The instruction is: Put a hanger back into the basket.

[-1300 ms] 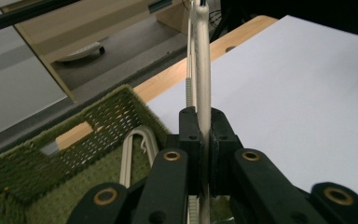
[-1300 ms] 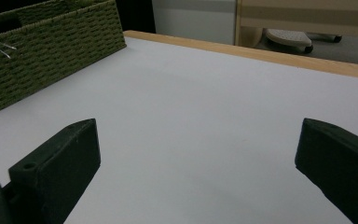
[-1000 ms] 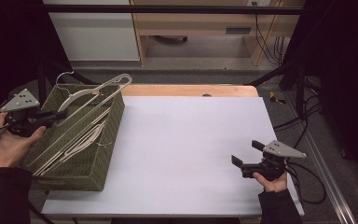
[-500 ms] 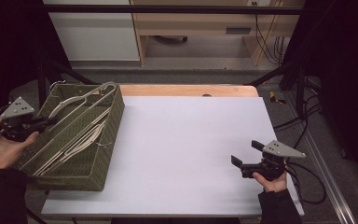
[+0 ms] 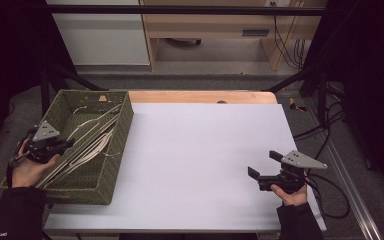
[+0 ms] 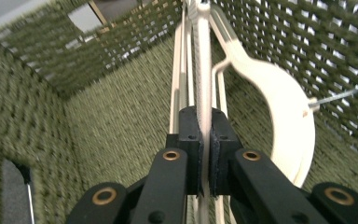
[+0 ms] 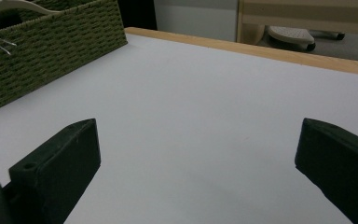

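Hanger [image 6: 204, 70]: a pale bar is running straight out ahead from between the left gripper's [image 6: 204, 149] pads, inside the basket [image 5: 122, 130].
Left gripper: jaws are clamping tight on that hanger bar.
Right gripper [image 5: 264, 170]: jaws are standing wide apart, nothing between them, hovering over the white table [image 5: 200, 150], well apart from the basket.
Hard to see: the other hangers [image 5: 92, 142] are overlapping in a pile; their count is not telling.

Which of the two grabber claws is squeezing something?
The left gripper, down inside the green basket. Its jaws pinch a pale clothes hanger. The right gripper sits wide open over the bare white table.
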`<move>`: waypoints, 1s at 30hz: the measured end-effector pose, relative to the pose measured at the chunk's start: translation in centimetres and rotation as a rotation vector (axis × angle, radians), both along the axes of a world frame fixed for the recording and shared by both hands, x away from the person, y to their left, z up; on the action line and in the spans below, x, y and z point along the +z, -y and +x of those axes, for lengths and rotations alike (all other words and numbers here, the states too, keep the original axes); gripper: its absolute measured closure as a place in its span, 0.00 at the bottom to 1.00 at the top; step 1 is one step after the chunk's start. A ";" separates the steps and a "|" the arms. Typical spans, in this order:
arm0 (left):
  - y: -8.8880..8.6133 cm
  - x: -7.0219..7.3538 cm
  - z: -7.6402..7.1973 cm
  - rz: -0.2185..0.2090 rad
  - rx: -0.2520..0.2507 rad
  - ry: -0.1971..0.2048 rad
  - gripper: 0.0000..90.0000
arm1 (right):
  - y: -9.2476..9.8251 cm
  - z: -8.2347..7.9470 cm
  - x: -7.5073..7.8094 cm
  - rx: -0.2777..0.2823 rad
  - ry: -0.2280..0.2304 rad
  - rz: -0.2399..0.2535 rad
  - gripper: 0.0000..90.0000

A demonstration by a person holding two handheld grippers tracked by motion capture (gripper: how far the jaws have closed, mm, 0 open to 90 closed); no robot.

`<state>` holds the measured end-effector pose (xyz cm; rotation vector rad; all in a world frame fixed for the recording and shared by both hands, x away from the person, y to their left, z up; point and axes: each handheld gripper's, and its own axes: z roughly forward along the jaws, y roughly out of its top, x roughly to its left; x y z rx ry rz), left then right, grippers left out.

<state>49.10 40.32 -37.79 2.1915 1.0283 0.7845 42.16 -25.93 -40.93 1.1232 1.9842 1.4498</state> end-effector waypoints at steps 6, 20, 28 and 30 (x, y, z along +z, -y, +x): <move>-0.1 -0.8 -0.2 0.011 0.003 -0.089 0.88 | -0.2 0.0 -0.1 -0.001 -0.001 -0.002 0.01; 0.8 1.1 -1.4 -0.088 -0.013 -0.084 0.62 | -0.2 0.0 -0.1 0.005 -0.003 -0.005 0.01; 2.3 3.8 -3.2 -0.235 -0.022 0.033 0.49 | -0.2 0.0 0.0 0.004 -0.001 0.004 0.01; 3.4 4.6 -3.9 -0.293 -0.041 0.080 0.44 | -0.2 0.0 0.0 0.003 0.002 0.003 0.01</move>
